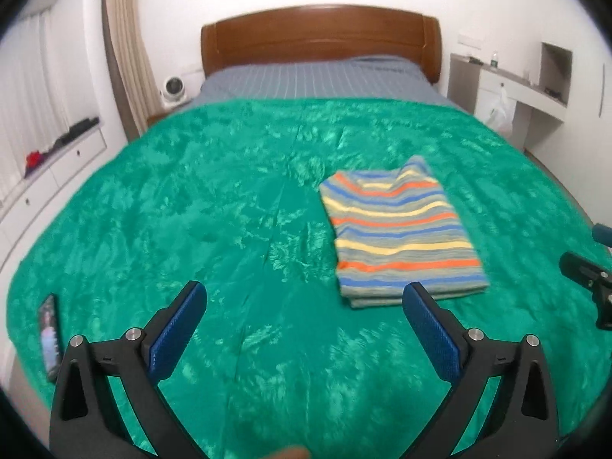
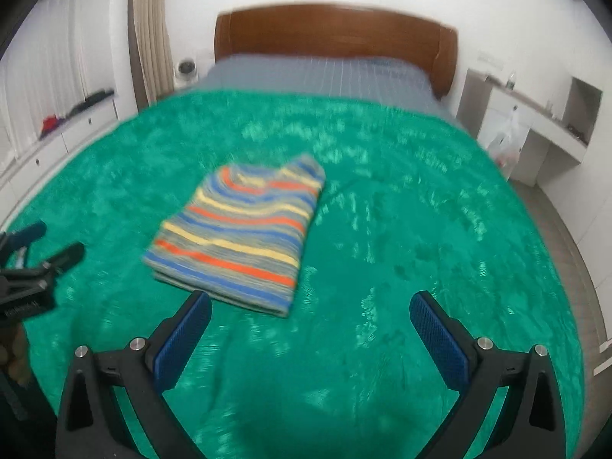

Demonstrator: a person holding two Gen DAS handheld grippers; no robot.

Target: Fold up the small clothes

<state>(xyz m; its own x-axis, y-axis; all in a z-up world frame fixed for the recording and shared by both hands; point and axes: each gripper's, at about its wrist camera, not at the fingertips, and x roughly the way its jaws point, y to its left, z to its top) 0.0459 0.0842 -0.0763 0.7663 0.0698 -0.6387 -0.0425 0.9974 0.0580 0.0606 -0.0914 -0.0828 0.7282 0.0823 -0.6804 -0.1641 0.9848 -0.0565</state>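
Note:
A small striped garment (image 1: 401, 229), in blue, orange, yellow and grey, lies folded into a flat rectangle on the green blanket (image 1: 214, 206). It also shows in the right wrist view (image 2: 241, 229). My left gripper (image 1: 304, 294) is open and empty, held above the blanket just near and left of the garment's front edge. My right gripper (image 2: 310, 302) is open and empty, near and right of the garment's front corner. Each gripper shows at the edge of the other's view: the right one (image 1: 589, 279) and the left one (image 2: 34, 264).
A phone (image 1: 49, 336) lies at the blanket's left edge. A wooden headboard (image 1: 321, 38) stands at the far end. White drawers (image 1: 57, 168) run along the left wall. A white desk (image 1: 516, 88) with a hanging plastic bag (image 1: 501, 111) stands at the right.

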